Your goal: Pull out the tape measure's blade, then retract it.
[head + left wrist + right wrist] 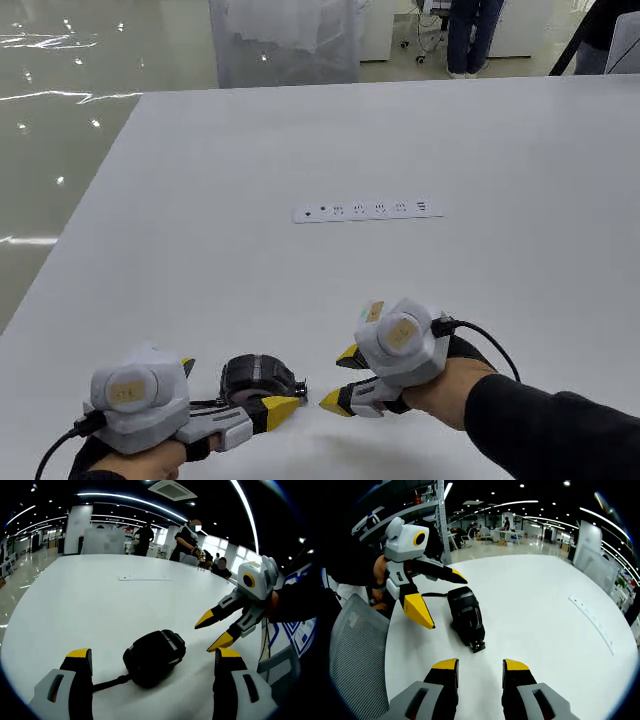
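A black tape measure [258, 377] lies on the white table [400, 140] near its front edge, blade wound in. My left gripper [236, 387] is open, and its yellow-tipped jaws stand on either side of the case [155, 657] without closing on it. A thin black strap runs from the case toward the left jaw. My right gripper [340, 380] is open just to the right of the case, empty, tips aimed at it. In the right gripper view the blade's hook end [477, 646] faces my right gripper [481, 666], a short gap ahead of it. The left gripper [448, 604] straddles the case [466, 615].
A white power strip [367, 210] lies flat mid-table, well beyond the grippers. The table's left edge [75, 215] drops to a glossy floor. People stand past the far edge [187, 540]. A grey mesh chair [355, 655] sits near the table's front side.
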`<state>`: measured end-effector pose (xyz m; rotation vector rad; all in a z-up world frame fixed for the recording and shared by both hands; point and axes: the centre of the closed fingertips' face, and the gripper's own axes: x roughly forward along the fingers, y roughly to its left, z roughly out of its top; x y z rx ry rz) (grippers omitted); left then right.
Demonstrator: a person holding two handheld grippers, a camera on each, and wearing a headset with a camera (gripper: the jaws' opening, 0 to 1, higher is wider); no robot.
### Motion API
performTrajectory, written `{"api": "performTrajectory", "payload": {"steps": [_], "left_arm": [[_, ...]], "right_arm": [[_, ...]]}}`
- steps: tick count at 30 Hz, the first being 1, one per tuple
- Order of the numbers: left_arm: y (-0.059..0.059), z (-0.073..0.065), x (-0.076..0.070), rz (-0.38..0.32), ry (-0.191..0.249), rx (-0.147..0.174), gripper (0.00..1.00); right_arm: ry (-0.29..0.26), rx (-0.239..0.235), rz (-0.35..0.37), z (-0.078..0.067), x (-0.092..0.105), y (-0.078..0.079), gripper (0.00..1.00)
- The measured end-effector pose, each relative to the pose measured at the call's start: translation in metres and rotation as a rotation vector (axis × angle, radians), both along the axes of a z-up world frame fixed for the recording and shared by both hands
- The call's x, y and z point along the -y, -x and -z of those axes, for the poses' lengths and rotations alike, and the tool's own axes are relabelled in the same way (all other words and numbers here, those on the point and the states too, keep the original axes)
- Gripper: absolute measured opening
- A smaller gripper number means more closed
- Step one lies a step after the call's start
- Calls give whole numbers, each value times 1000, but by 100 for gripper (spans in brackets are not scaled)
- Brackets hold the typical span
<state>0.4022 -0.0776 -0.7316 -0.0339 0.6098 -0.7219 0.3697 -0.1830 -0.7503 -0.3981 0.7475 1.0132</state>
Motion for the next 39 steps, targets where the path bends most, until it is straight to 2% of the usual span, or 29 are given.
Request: {"api": "performTrajectory", "payload": {"steps": [2, 3, 4, 8, 9, 10, 11, 12, 13, 15, 16, 19, 24, 28, 31, 39], "left_arm": [[2, 1, -3, 18, 6, -19, 99], [10, 5, -2, 52, 16, -81, 99], [6, 5, -7, 42, 4, -56, 99], [12, 2, -18, 71, -24, -30, 99], [13, 1, -21, 83, -23, -17, 99], [12, -4, -19, 99, 7, 20, 99], [17, -7, -19, 123, 47, 23, 99], [18, -5, -24, 113, 30, 20, 99], [19, -1, -30, 102, 19, -3, 99], [20, 0, -35, 100, 20, -12, 99], [18, -4, -41, 81, 14, 14, 99], [22, -11, -48, 74, 16, 29, 99], [26, -16, -62, 92, -36, 61, 99], [30, -14, -71, 105, -87, 62, 99], [31, -19, -74, 111, -62, 77, 99], [40, -19, -85, 130, -92, 75, 99]], "right_arm": [[-15, -11, 14, 0, 4, 3, 32], [-21, -10, 25, -1, 7, 4, 34], [-26, -12, 37, -2, 10, 4, 35], [-54, -9, 83, -7, 23, 8, 38], [-53, -5, 90, -7, 26, 9, 39], [-54, 5, 93, -8, 29, 10, 40], [-53, 11, 97, -9, 34, 13, 40], [-54, 10, 105, -9, 37, 14, 40], [-62, 14, 122, -10, 42, 16, 41], [-65, 12, 134, -10, 48, 20, 42], [-67, 16, 142, -11, 53, 22, 42], [-35, 47, 131, -11, 62, 27, 43], [-55, 51, 161, -16, 76, 33, 46], [-66, 53, 191, -21, 88, 36, 49], [-67, 51, 204, -22, 97, 40, 50], [-55, 50, 225, -20, 119, 46, 56]]}}
